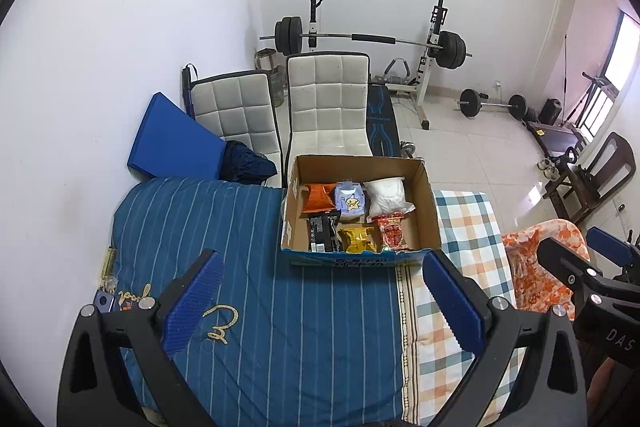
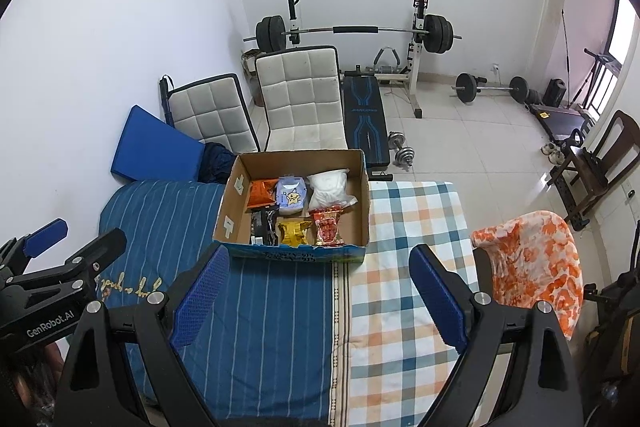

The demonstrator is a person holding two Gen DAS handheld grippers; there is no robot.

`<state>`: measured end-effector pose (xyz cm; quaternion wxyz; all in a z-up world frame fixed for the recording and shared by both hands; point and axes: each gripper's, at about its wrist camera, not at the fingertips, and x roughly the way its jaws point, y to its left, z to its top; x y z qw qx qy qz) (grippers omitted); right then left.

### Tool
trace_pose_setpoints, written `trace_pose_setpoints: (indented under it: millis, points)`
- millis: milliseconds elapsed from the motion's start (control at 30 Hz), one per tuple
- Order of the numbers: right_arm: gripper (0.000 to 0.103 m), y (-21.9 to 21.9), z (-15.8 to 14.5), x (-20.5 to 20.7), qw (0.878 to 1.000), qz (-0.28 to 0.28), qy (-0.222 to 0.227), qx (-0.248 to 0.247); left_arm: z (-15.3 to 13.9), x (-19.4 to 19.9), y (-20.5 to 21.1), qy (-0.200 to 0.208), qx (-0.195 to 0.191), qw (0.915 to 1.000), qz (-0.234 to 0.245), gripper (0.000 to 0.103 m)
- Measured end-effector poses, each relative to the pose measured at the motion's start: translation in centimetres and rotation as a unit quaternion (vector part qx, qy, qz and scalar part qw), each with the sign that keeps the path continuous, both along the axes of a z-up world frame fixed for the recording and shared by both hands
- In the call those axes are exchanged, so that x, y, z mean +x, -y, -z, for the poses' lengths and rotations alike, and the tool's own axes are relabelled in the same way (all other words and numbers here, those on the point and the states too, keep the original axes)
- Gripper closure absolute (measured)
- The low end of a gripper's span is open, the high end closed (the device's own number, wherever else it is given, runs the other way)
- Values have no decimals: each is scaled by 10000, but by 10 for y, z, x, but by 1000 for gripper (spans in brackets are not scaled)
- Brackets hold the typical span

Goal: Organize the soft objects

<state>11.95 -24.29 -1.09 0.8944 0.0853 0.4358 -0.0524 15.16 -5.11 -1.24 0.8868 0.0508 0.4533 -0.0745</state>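
One cardboard box [image 1: 428, 211], open top, sits on the bed [image 1: 280, 307] at its far edge, straddling the seam between the blue striped cover [image 2: 260, 327] and the checked cover [image 2: 404, 267]. The box's long axis runs across the bed, left to right in both views; the printed blue front wall faces the cameras.

Six soft packets in the box, two rows of three.
- Back row, left to right: orange packet [image 1: 318, 197], pale blue packet with a star figure [image 1: 351, 201], white bag [image 1: 386, 193].
- Front row: black packet [image 1: 323, 233], gold packet [image 1: 358, 239], red packet [image 1: 394, 231].
- Front-row packets lie with their long axes running front to back. The white bag lies tilted, its tied end toward the box's right front. The box floor left of the packets is bare.

Two grippers, both low over the bed, near side of the box, pointing down toward it.
- Left gripper [image 1: 322, 301]: blue pads wide apart, nothing between them.
- Right gripper [image 2: 316, 291]: pads wide apart, nothing between them.

Beyond the bed: two white padded chairs [image 2: 300, 99], one blue cushion [image 1: 172, 139] leaning on the wall, one weight bench [image 2: 366, 119] with a loaded barbell [image 2: 356, 31] on its rack, and one orange-and-white blanket [image 2: 536, 267] draped to the right.
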Motion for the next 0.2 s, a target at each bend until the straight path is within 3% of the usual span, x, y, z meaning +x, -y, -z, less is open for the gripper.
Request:
trace_pose_setpoints:
  millis: [200]
  points:
    - [9,1,1,-1,10000,23,12,-1,-2,1,1,34,7,10000,14,1]
